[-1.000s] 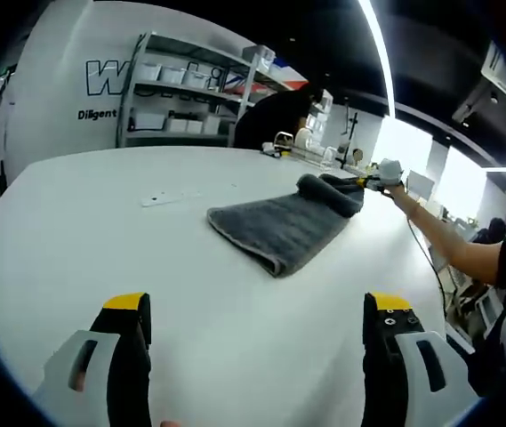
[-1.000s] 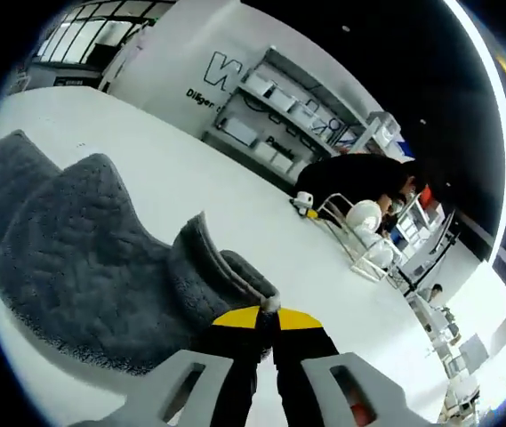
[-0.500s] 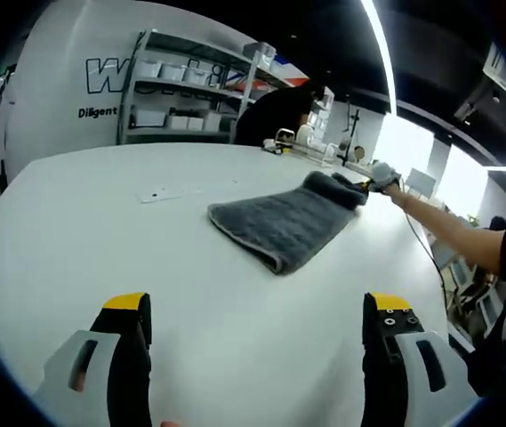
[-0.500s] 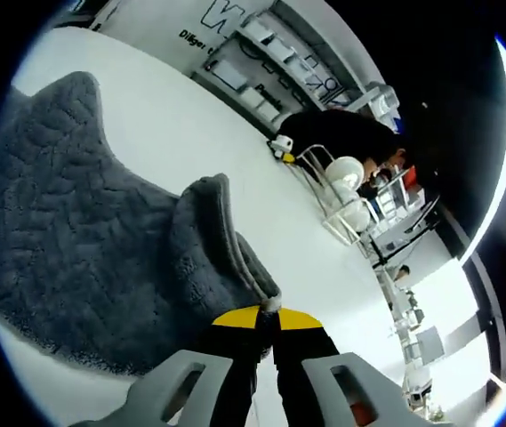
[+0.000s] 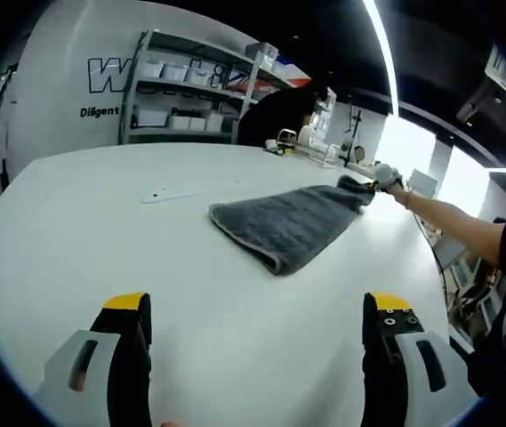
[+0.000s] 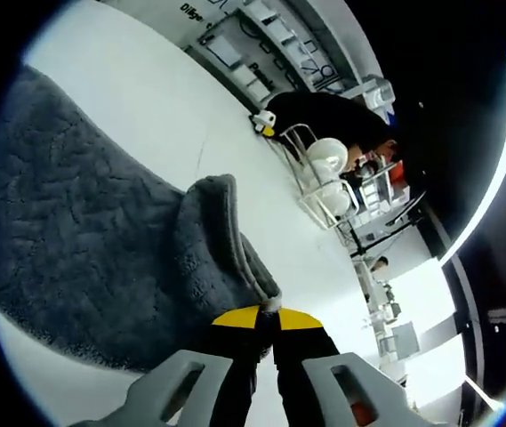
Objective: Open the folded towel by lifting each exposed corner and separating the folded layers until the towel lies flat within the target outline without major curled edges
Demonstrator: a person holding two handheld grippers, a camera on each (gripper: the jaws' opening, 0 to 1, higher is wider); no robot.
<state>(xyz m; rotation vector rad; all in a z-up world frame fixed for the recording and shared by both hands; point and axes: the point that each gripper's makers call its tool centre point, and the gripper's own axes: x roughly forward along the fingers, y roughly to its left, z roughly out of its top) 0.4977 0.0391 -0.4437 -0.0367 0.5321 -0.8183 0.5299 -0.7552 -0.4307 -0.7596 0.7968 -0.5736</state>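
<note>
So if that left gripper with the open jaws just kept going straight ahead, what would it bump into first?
Probably the grey towel. Bare white table lies between the left gripper and the towel's near folded edge, though depth is hard to judge.

towel (image 6: pixel 84 240) cut off at left edge

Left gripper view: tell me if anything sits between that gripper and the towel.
Nothing visible does. Bare white table lies between the open left gripper and the grey towel. The right gripper already pinches the towel's far corner.
</note>
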